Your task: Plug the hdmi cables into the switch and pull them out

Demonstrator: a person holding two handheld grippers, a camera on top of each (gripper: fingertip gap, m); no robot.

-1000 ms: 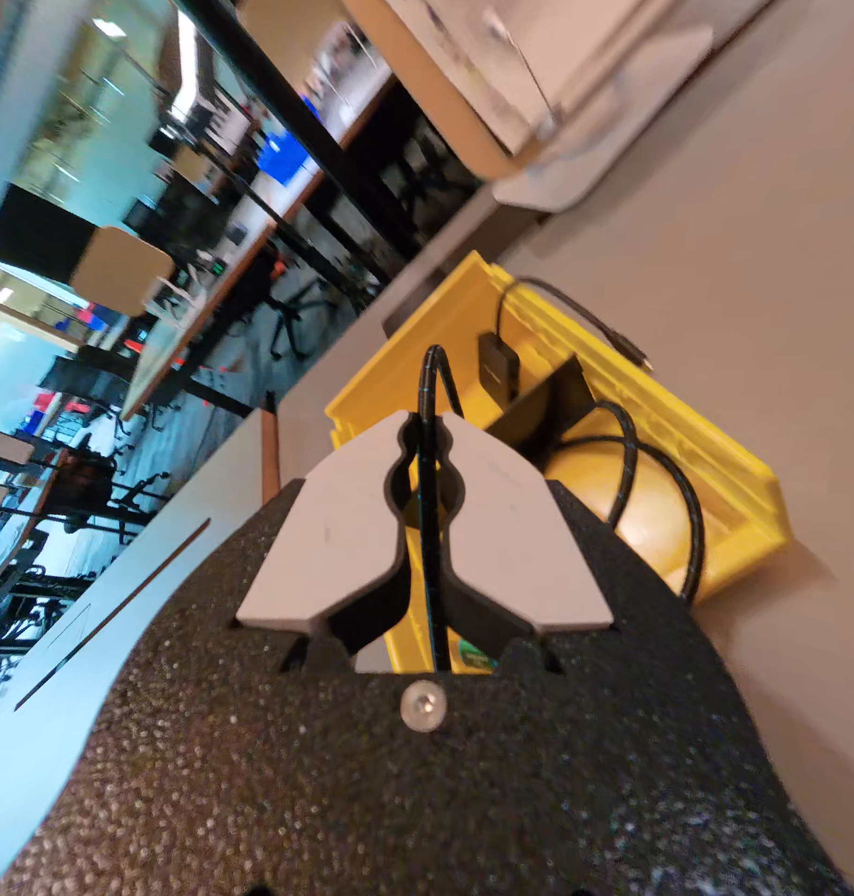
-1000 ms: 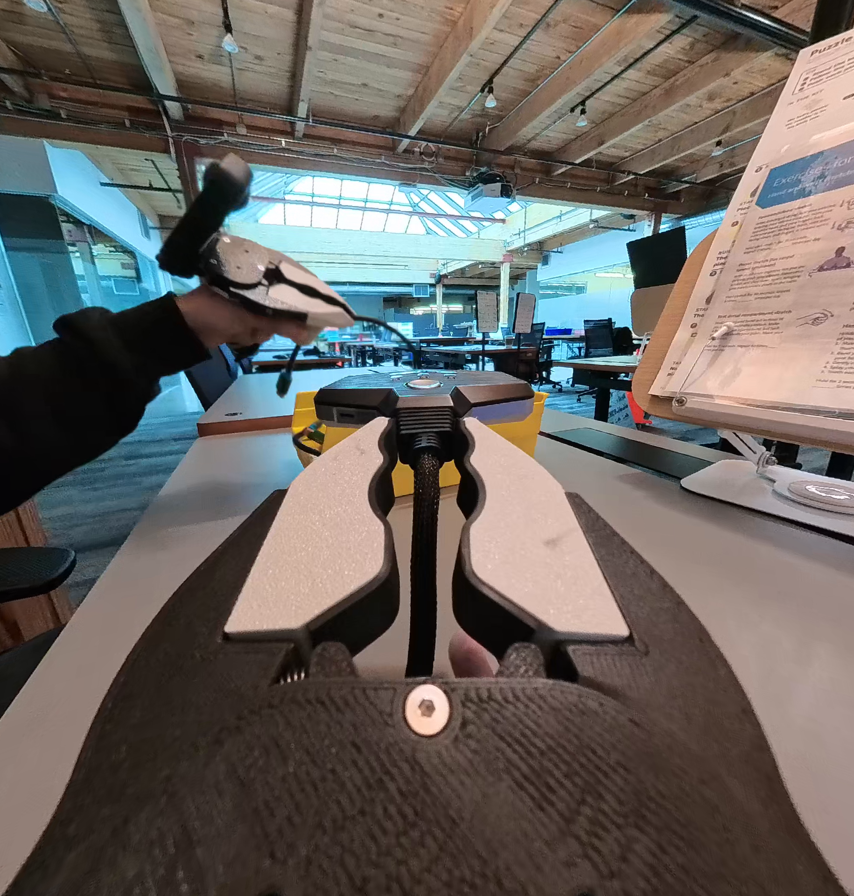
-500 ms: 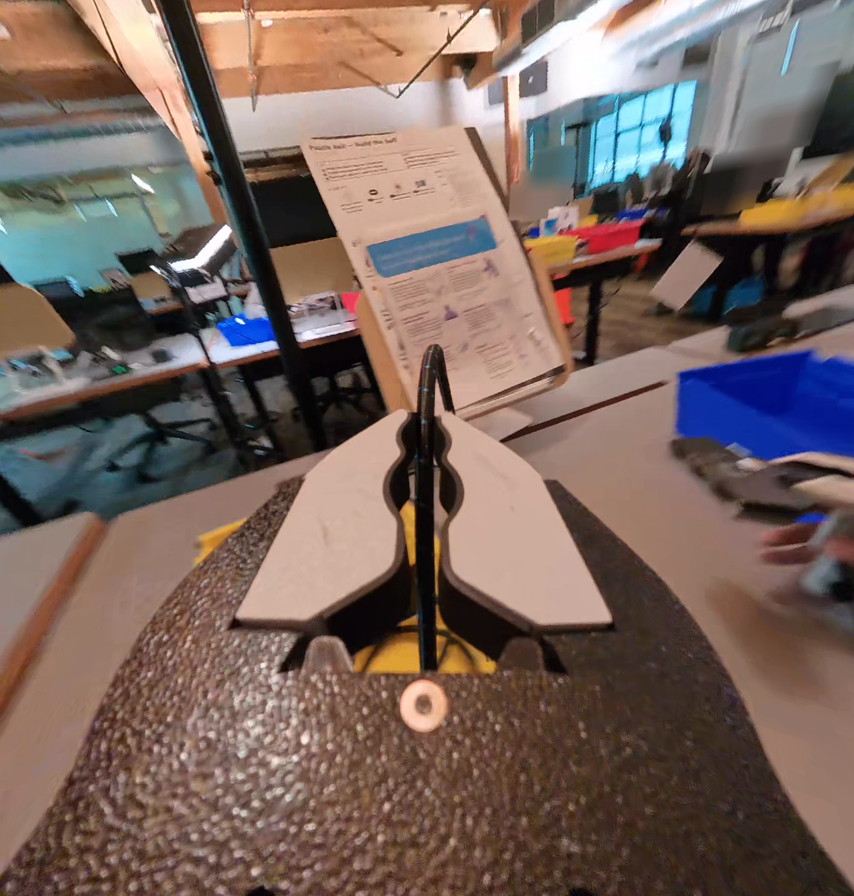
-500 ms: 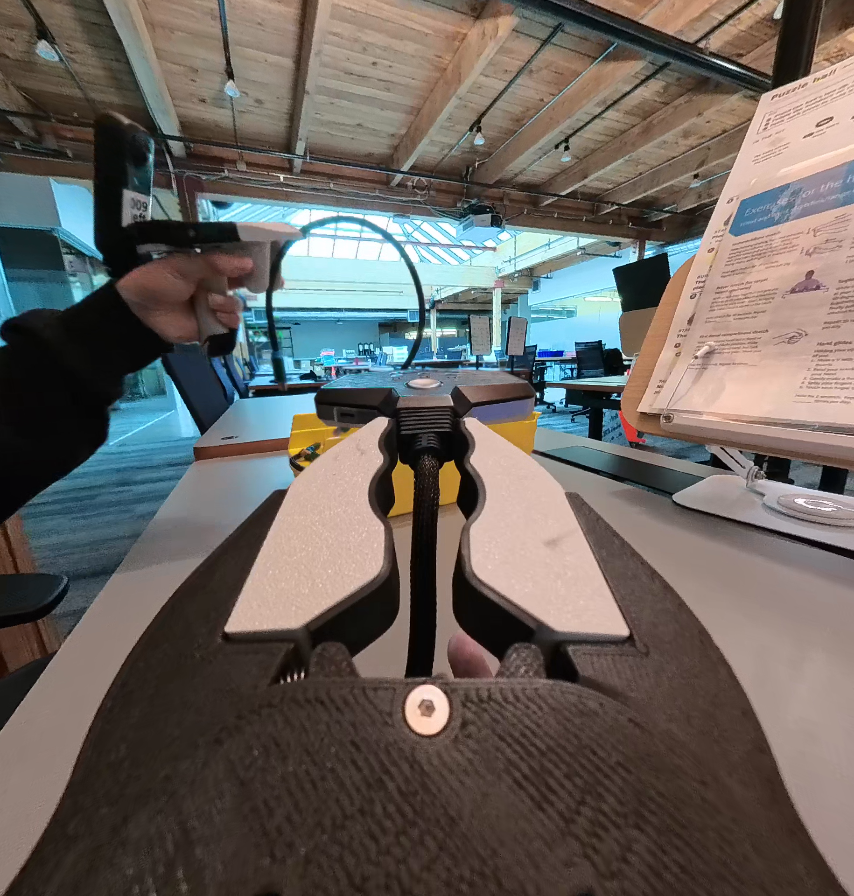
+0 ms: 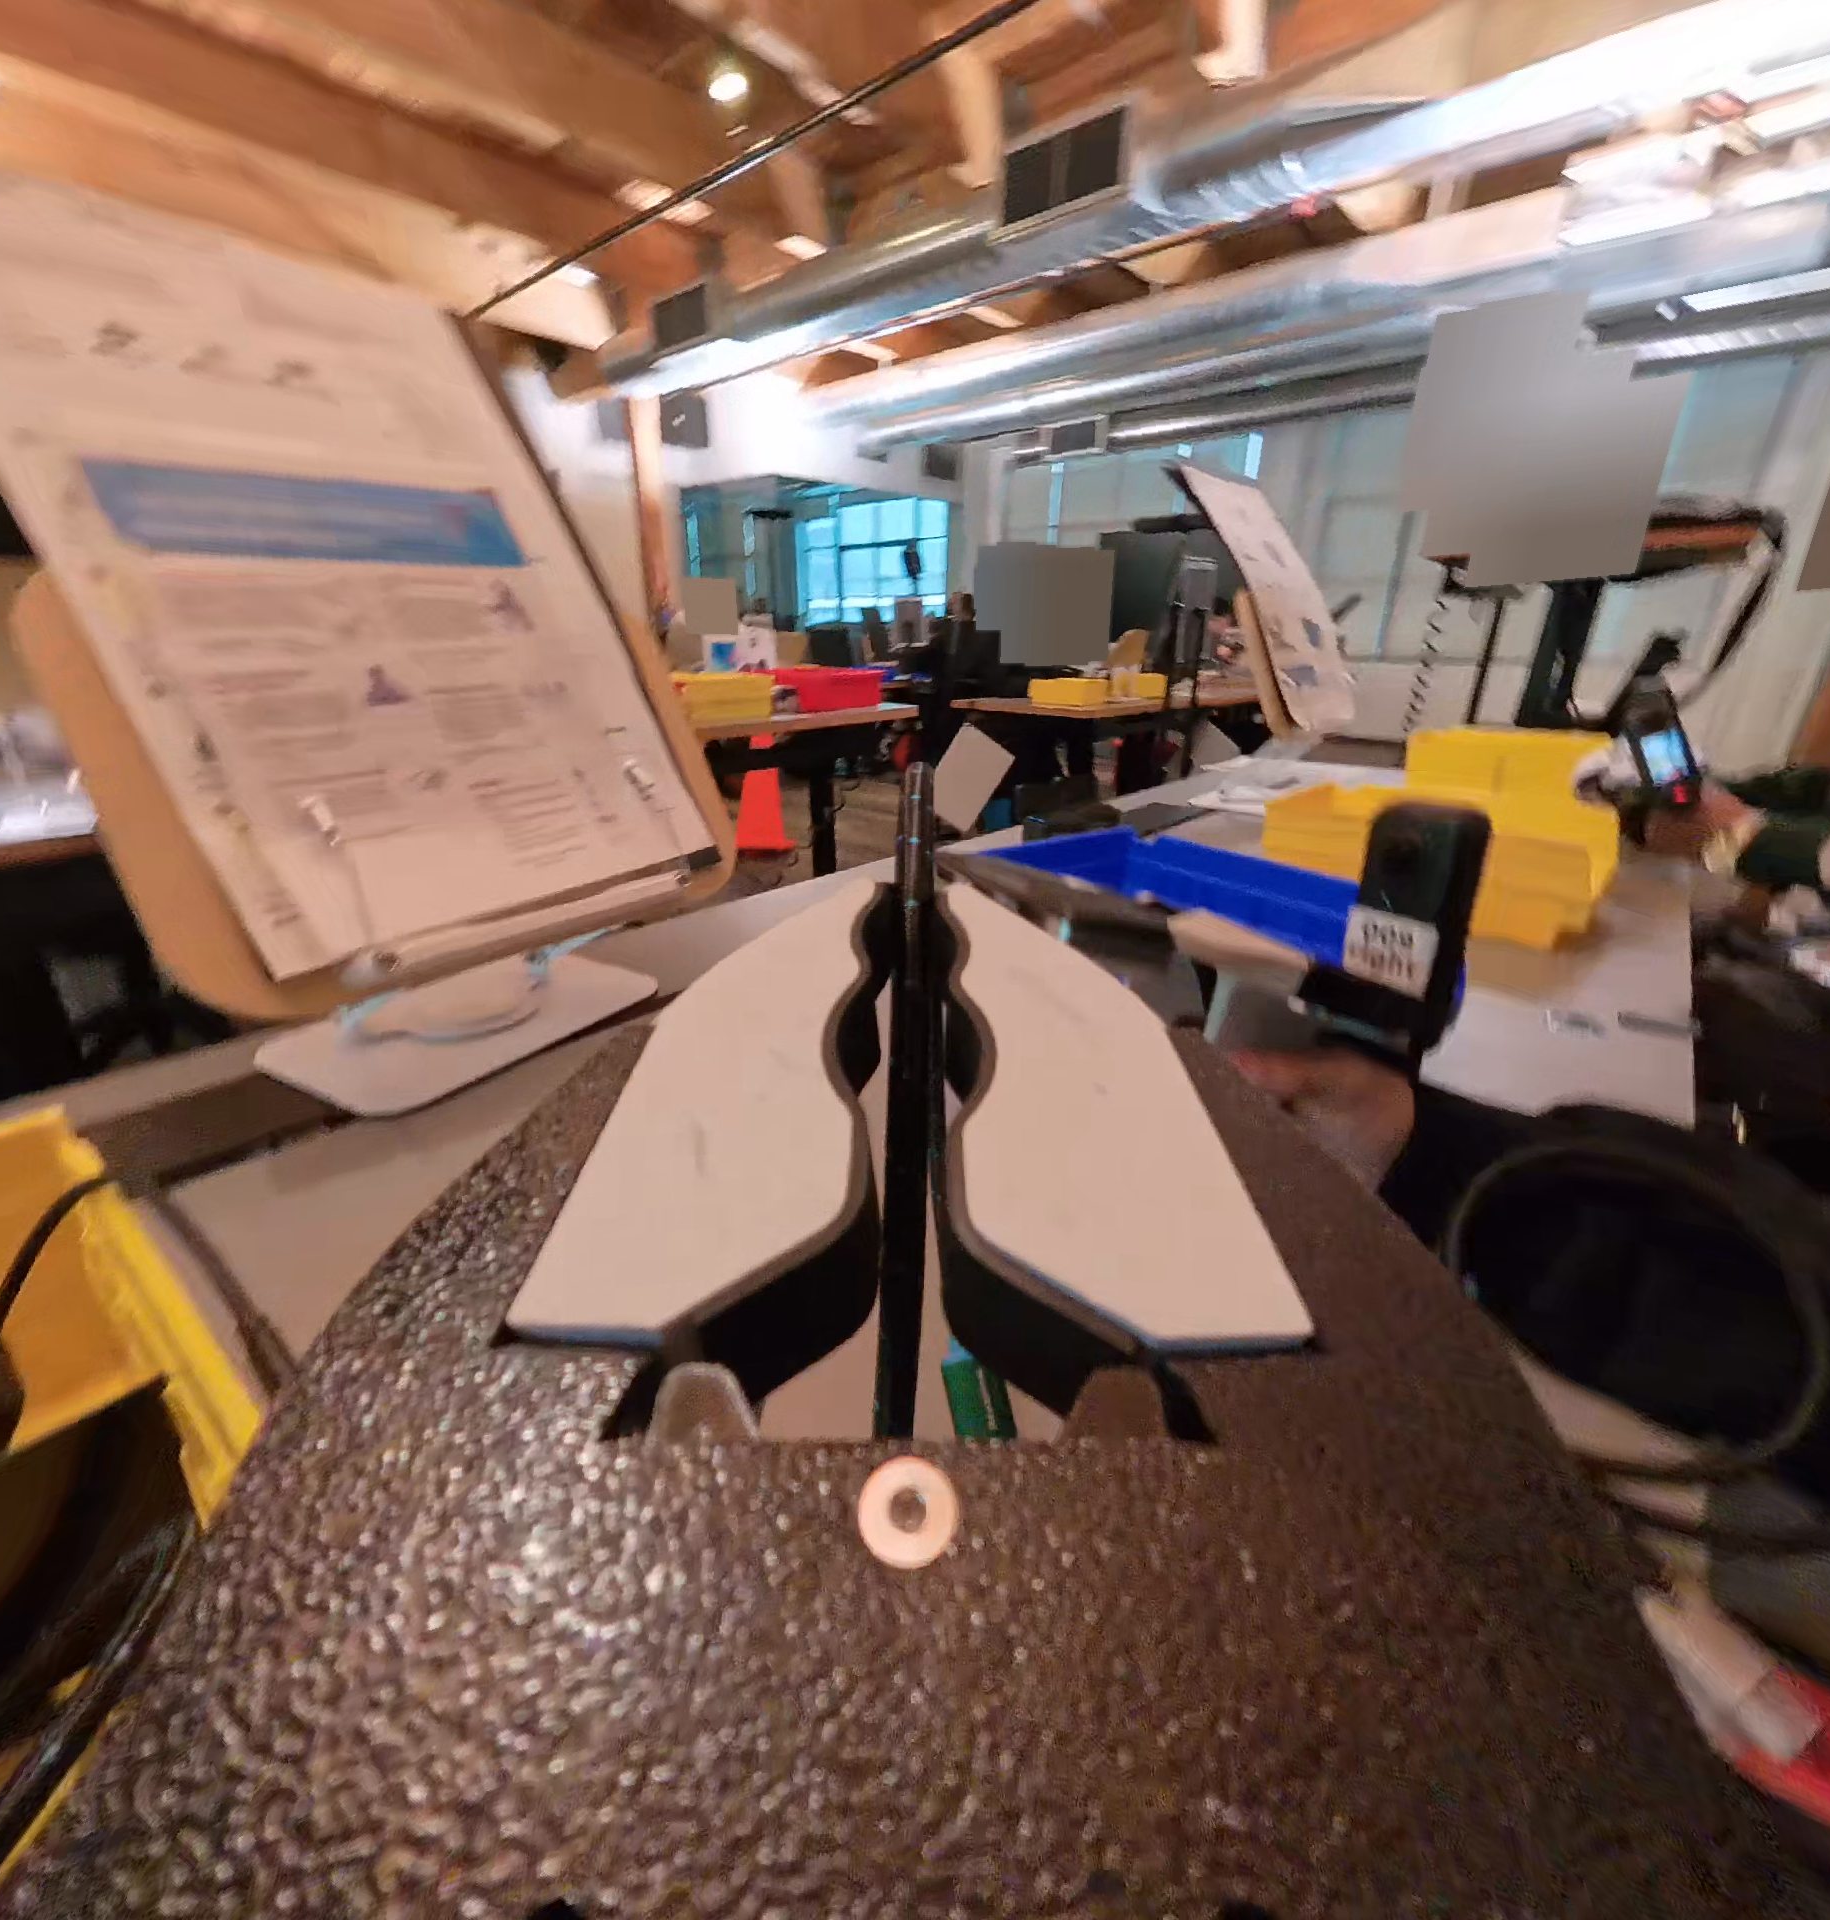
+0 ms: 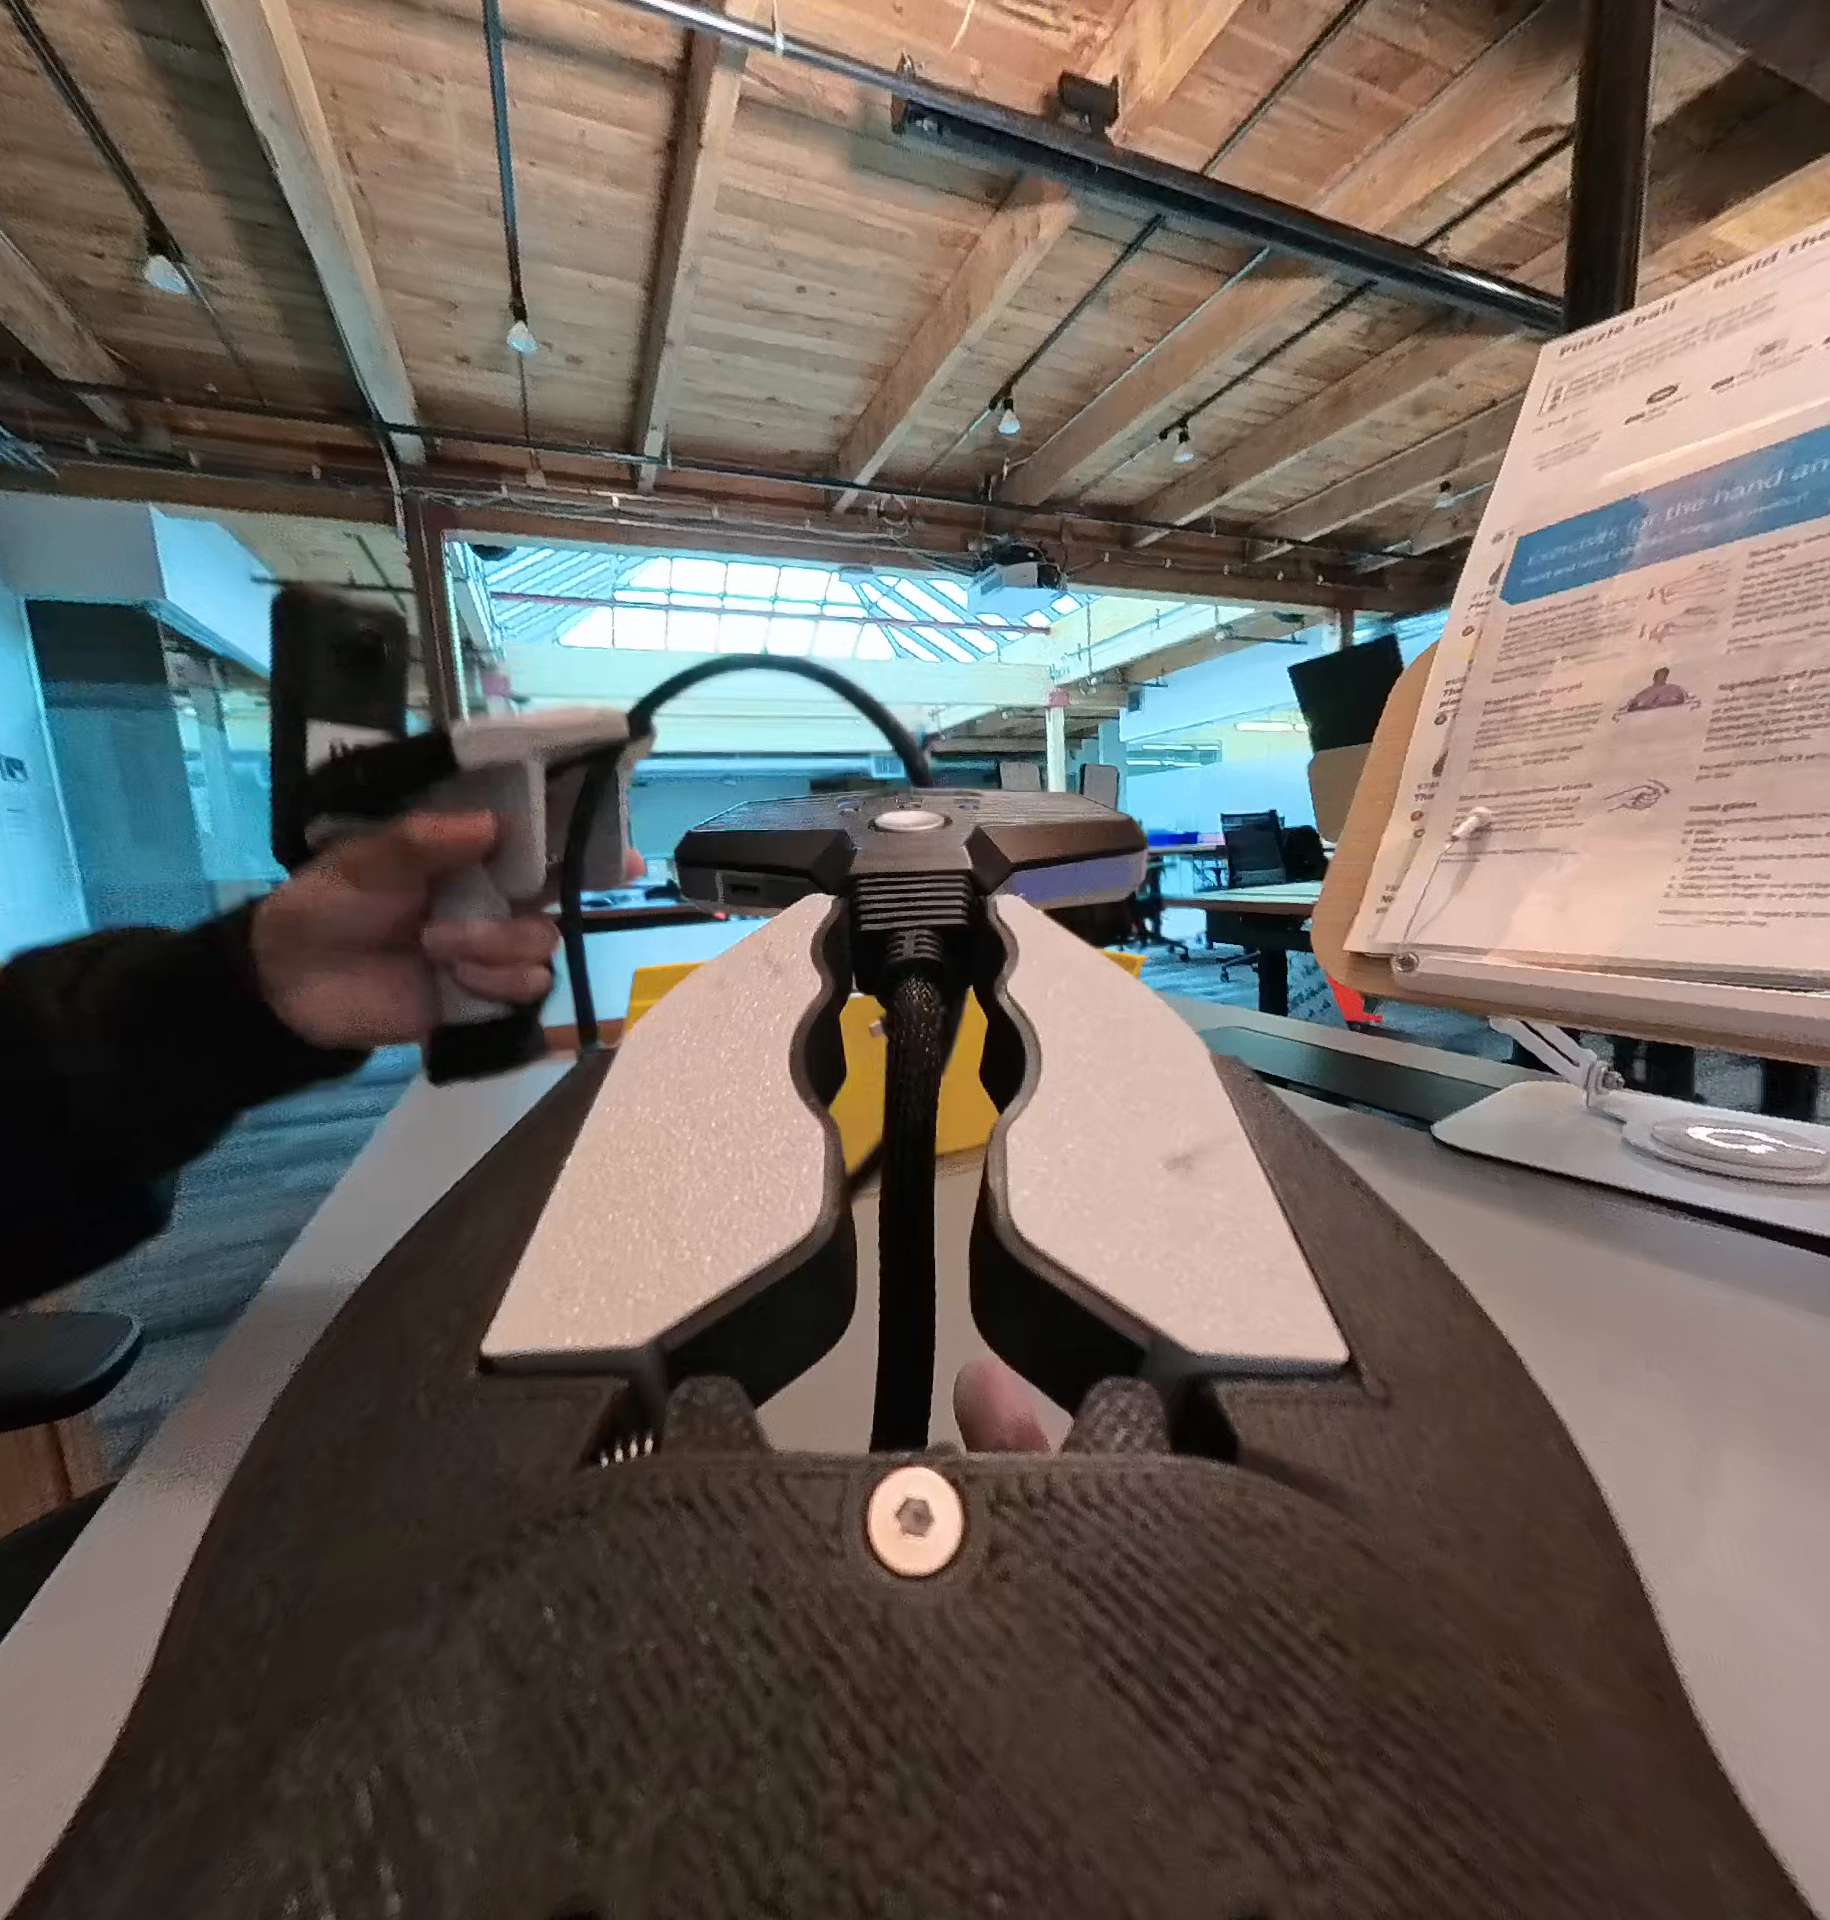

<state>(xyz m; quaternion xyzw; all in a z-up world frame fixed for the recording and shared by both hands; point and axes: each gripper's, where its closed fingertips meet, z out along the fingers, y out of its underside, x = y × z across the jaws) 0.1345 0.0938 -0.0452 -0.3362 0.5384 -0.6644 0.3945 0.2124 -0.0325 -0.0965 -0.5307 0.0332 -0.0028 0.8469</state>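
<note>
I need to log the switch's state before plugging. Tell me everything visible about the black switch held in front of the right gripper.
The switch is a flat, angular black box that looks like plastic, with a round pale button on top and a small port on its left-facing side. It is held level above the table by its ribbed connector and braided cable, which the right gripper clamps in its jaws.

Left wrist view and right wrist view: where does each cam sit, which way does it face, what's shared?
Left wrist view: on the left gripper, looking along its fingers, shut on a thin black cable, toward the right gripper; a hand and dark sleeve show.
Right wrist view: on the right gripper, facing down the grey table, shut on a braided black cable entering the black HDMI switch; a fingertip shows below.
Shared: the paper-covered document stand, the yellow plastic bin, each other's gripper.
</note>
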